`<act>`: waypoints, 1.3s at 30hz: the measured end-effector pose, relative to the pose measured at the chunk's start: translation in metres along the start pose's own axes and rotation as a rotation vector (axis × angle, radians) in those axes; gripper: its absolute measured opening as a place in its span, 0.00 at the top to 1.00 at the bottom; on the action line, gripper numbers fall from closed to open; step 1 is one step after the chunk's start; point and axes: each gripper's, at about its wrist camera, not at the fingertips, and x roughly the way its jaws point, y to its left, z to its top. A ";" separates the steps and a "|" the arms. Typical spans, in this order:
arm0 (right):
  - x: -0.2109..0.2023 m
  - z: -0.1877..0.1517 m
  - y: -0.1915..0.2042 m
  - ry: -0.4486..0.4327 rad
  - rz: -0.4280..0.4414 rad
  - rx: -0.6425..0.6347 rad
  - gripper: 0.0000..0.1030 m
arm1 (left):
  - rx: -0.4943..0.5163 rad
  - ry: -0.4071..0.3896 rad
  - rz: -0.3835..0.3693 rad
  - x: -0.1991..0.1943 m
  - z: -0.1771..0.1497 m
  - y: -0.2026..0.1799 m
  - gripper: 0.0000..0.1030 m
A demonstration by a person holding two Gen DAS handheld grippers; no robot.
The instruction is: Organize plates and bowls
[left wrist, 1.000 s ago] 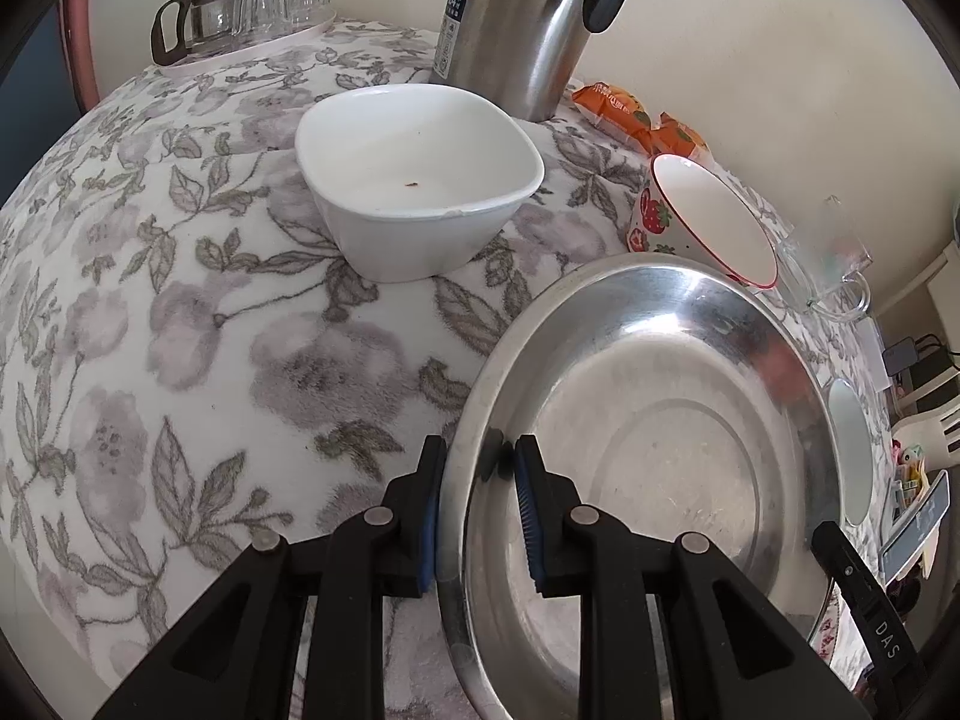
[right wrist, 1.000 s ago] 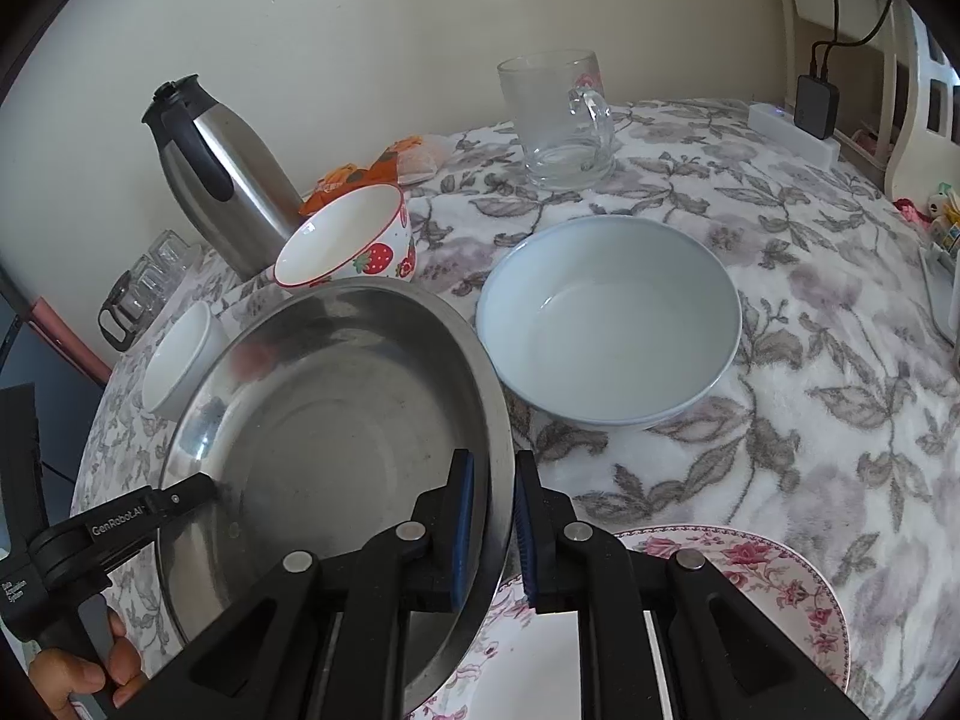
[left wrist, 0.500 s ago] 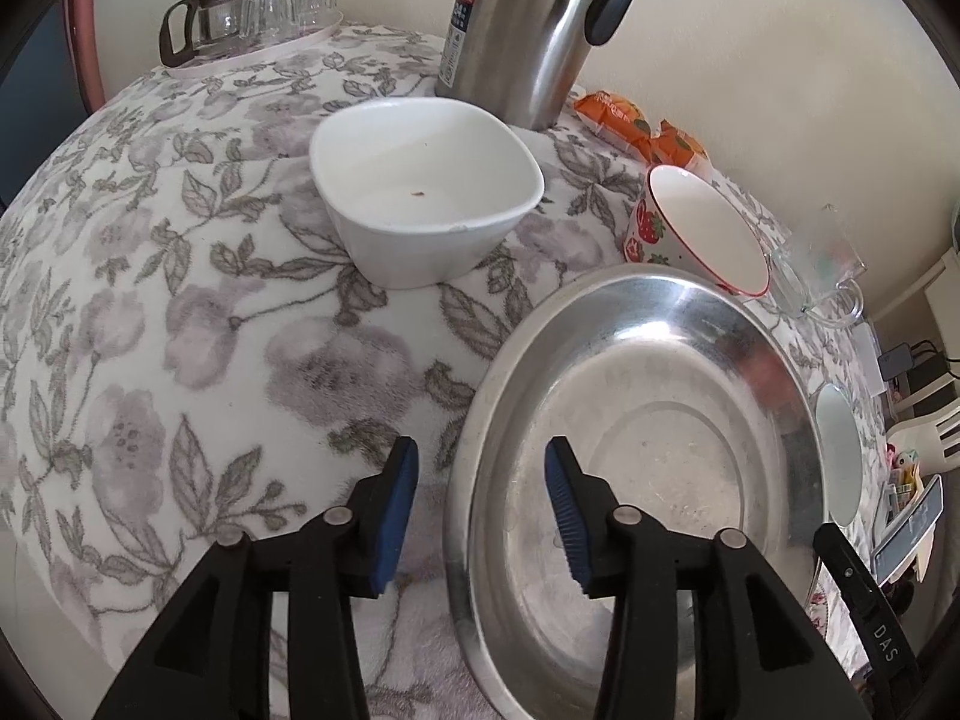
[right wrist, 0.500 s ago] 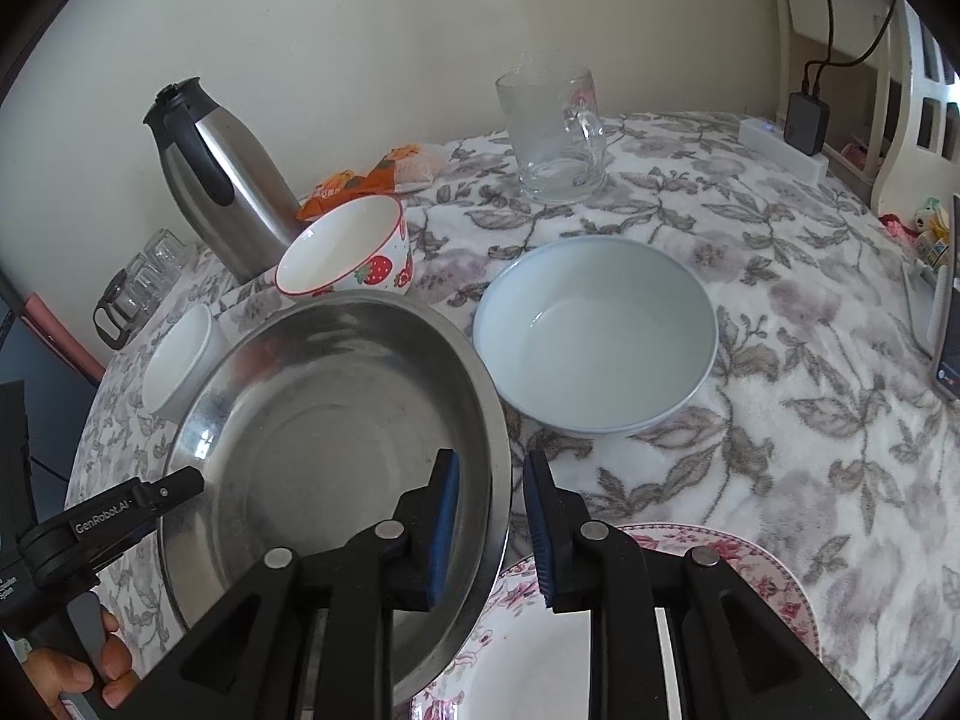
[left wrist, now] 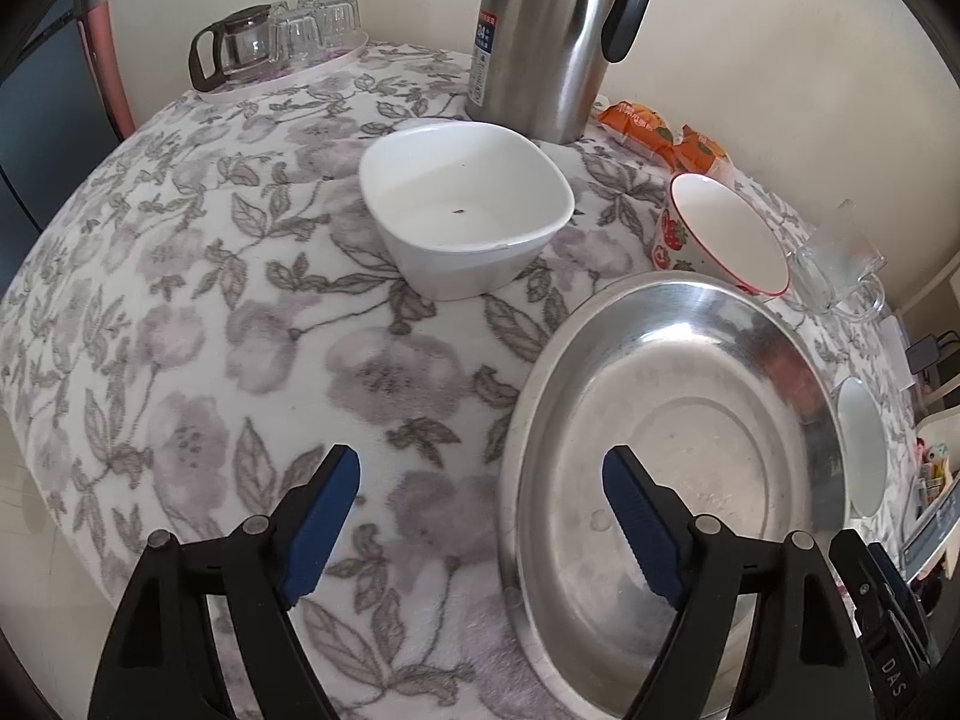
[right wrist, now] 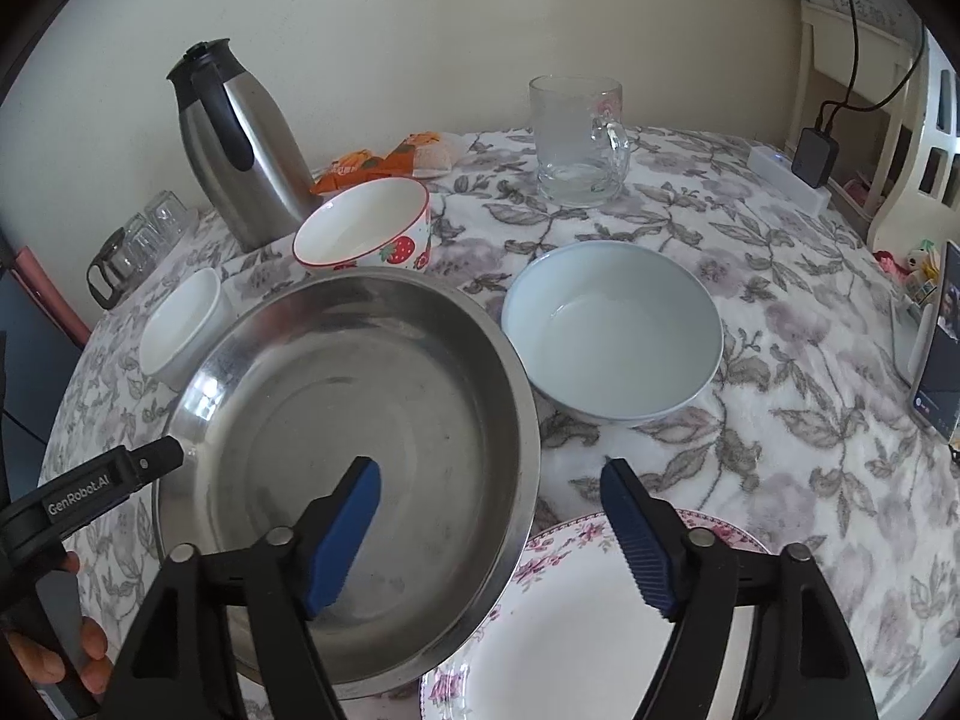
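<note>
A wide steel basin rests on the floral tablecloth. My left gripper is open, its fingers straddling the basin's left rim. My right gripper is open, straddling the basin's right rim, above a pink-flowered plate. A white square bowl sits left of the basin. A strawberry bowl sits behind it. A pale blue bowl sits to its right.
A steel thermos jug stands at the back by orange snack packets. A glass mug and a tray of glasses stand near the wall. A phone lies at the right edge.
Both grippers have opened and let go of the steel basin's rims, then drawn back a little. The basin now lies on the table.
</note>
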 end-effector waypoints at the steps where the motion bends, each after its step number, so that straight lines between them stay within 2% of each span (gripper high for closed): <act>1: 0.000 -0.001 0.000 0.002 -0.003 0.002 0.19 | 0.003 0.000 0.007 -0.001 -0.001 0.000 0.17; 6: -0.005 -0.005 0.001 0.007 -0.006 0.011 0.08 | 0.017 0.008 0.026 -0.004 -0.007 0.000 0.07; 8: -0.008 -0.006 0.002 0.004 -0.009 0.006 0.00 | 0.016 0.006 0.025 -0.007 -0.009 0.001 0.07; 15: -0.017 -0.015 0.003 -0.005 -0.042 -0.029 0.00 | 0.011 -0.035 0.028 -0.023 -0.016 0.001 0.07; 20: -0.031 -0.017 -0.009 -0.052 -0.049 -0.002 0.00 | -0.005 -0.079 -0.019 -0.038 -0.022 0.000 0.07; 24: -0.043 -0.021 -0.021 -0.098 -0.037 0.027 0.00 | 0.026 -0.126 -0.028 -0.049 -0.027 -0.010 0.07; 28: -0.053 -0.026 -0.030 -0.116 -0.077 0.020 0.00 | 0.078 -0.158 -0.048 -0.058 -0.034 -0.027 0.07; 34: -0.066 -0.031 -0.050 -0.133 -0.117 0.044 0.00 | 0.125 -0.133 -0.148 -0.070 -0.050 -0.049 0.07; 39: -0.072 -0.035 -0.064 -0.144 -0.152 0.045 0.00 | 0.159 -0.095 -0.152 -0.072 -0.063 -0.067 0.07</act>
